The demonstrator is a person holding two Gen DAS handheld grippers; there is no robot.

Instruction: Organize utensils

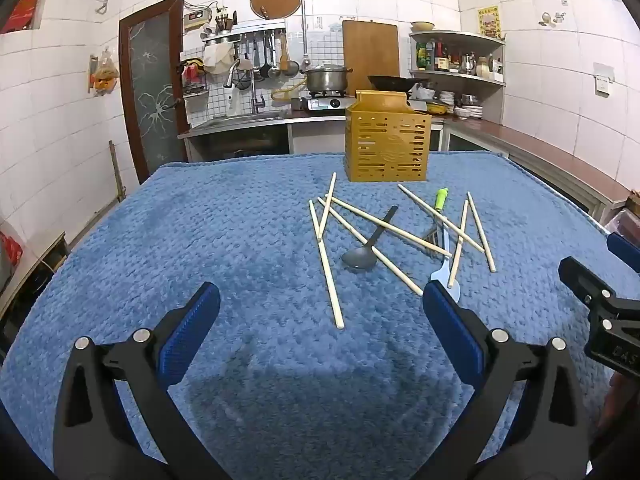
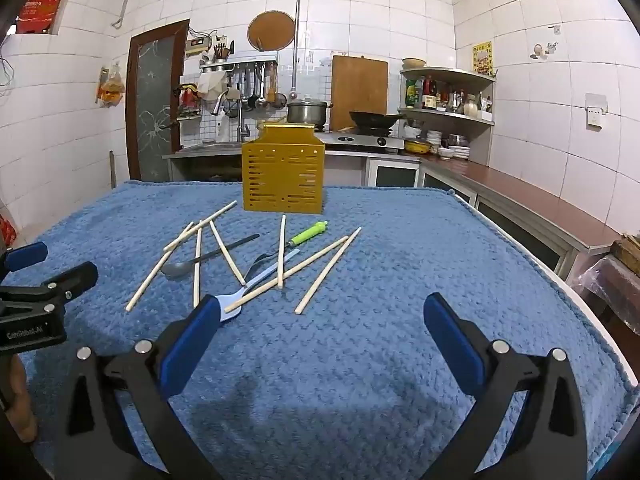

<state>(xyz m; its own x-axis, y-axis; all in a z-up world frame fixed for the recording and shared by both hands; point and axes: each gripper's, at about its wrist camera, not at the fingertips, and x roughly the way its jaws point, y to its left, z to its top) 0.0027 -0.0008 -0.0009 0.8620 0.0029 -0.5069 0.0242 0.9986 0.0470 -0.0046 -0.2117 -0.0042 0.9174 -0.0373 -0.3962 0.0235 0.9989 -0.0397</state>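
Note:
A yellow slotted utensil holder point(image 1: 387, 142) point(image 2: 283, 175) stands upright at the far middle of the blue cloth. In front of it lie several pale chopsticks point(image 1: 329, 276) point(image 2: 326, 270), crossed over a dark grey spoon point(image 1: 362, 254) point(image 2: 188, 266), a green-handled fork point(image 1: 439, 204) point(image 2: 306, 235) and a light blue spoon point(image 1: 444, 268) point(image 2: 256, 282). My left gripper point(image 1: 320, 308) is open and empty, just short of the pile. My right gripper point(image 2: 320, 316) is open and empty, its left fingertip beside the blue spoon's bowl.
A blue textured cloth point(image 1: 240, 240) point(image 2: 420, 248) covers the table. The right gripper's body point(image 1: 592, 292) shows at the left view's right edge, the left gripper's body point(image 2: 44, 292) at the right view's left edge. A kitchen counter point(image 2: 520, 188) runs behind and to the right.

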